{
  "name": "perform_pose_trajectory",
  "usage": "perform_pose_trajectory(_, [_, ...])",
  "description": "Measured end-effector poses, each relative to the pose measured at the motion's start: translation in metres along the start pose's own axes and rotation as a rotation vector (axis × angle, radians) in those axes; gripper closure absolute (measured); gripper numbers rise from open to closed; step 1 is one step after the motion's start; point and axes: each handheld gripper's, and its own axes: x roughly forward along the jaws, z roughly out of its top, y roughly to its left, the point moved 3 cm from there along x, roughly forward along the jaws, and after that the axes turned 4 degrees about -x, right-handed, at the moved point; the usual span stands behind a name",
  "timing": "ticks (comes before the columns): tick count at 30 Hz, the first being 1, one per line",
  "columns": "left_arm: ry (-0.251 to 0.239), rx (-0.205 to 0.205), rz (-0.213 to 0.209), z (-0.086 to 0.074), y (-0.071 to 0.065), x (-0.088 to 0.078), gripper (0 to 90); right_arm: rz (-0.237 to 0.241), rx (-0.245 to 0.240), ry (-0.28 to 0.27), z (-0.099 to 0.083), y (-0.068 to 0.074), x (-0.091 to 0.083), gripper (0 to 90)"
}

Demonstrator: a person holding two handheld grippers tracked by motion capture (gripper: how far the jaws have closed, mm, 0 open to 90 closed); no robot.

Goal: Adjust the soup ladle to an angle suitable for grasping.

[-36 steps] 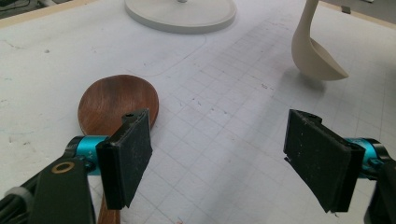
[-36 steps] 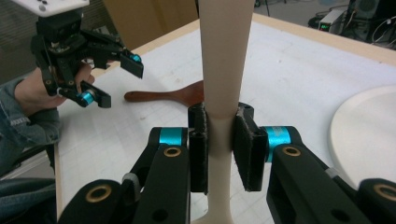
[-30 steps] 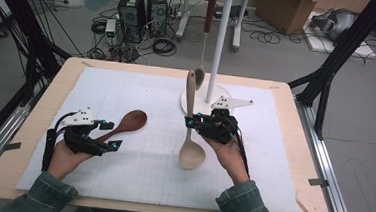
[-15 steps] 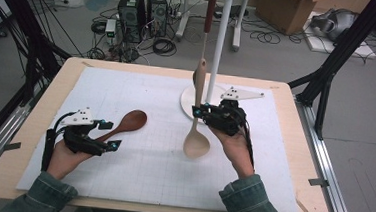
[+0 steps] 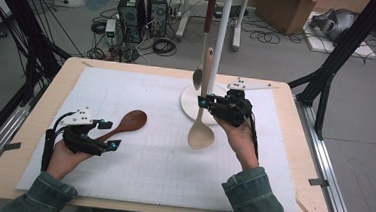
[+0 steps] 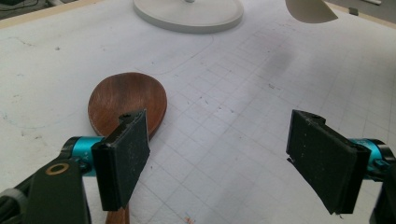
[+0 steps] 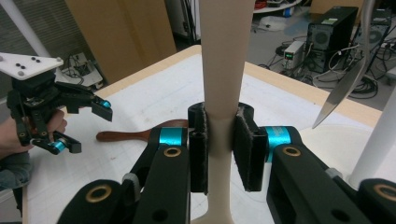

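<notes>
My right gripper (image 5: 207, 103) is shut on the handle of a pale wooden spoon (image 5: 200, 134) and holds it nearly upright above the mat, bowl down, beside the white stand (image 5: 221, 43). Its pads clamp the pale handle (image 7: 222, 93) from both sides in the right gripper view. A dark wooden spoon (image 5: 127, 122) lies flat on the mat at the left. My left gripper (image 5: 110, 134) rests low there, open, with that spoon's handle under its left jaw and the dark bowl (image 6: 126, 100) just ahead. Nothing sits between the left pads (image 6: 123, 154).
The stand's round white base (image 5: 188, 106) sits at the mat's far middle, with a metal spoon (image 5: 198, 78) hanging from its top beside the pole. A white gridded mat (image 5: 147, 163) covers the wooden table (image 5: 295, 193). Computers, cables and boxes lie on the floor beyond.
The right gripper has lifted the pale spoon off the mat and carried it up toward the stand, its handle now more upright. The left gripper and dark spoon have stayed put.
</notes>
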Motion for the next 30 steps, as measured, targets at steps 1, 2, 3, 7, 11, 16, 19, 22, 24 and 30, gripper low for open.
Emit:
perform_pose_trajectory(1, [0.000,0.000,0.000,0.000,0.000,0.000,21.5,-0.002,0.000,0.002,0.001,-0.001,0.000,77.7])
perform_pose_trajectory(2, [-0.001,-0.002,0.001,0.000,0.000,0.000,21.5,-0.001,-0.002,0.003,0.002,-0.002,0.000,77.7])
perform_pose_trajectory(3, [0.001,0.000,0.001,0.000,0.000,0.000,21.5,-0.002,-0.005,0.001,0.003,-0.002,0.000,77.7])
perform_pose_trajectory(7, [0.001,-0.003,0.006,0.000,0.001,0.001,20.0,-0.008,-0.007,-0.005,0.009,-0.004,-0.002,77.7])
perform_pose_trajectory(11, [0.003,-0.002,0.007,-0.001,0.002,0.000,19.6,-0.011,-0.007,-0.010,0.013,-0.007,-0.003,77.7])
perform_pose_trajectory(16, [0.001,-0.007,0.009,-0.002,0.002,0.000,19.4,-0.020,-0.011,-0.014,0.022,-0.009,-0.006,77.7])
perform_pose_trajectory(19, [0.000,-0.008,0.015,-0.002,0.003,-0.001,19.2,-0.026,-0.021,-0.017,0.029,-0.009,-0.006,77.7])
perform_pose_trajectory(22, [-0.001,-0.010,0.023,-0.003,0.004,-0.002,18.5,-0.024,-0.032,-0.023,0.035,-0.010,-0.006,77.7])
perform_pose_trajectory(24, [-0.002,-0.009,0.025,-0.003,0.004,-0.002,18.1,-0.026,-0.035,-0.022,0.039,-0.010,-0.006,77.7])
perform_pose_trajectory(30, [-0.009,-0.016,0.037,-0.003,0.005,-0.002,15.9,-0.031,-0.035,-0.035,0.046,-0.014,-0.008,77.7])
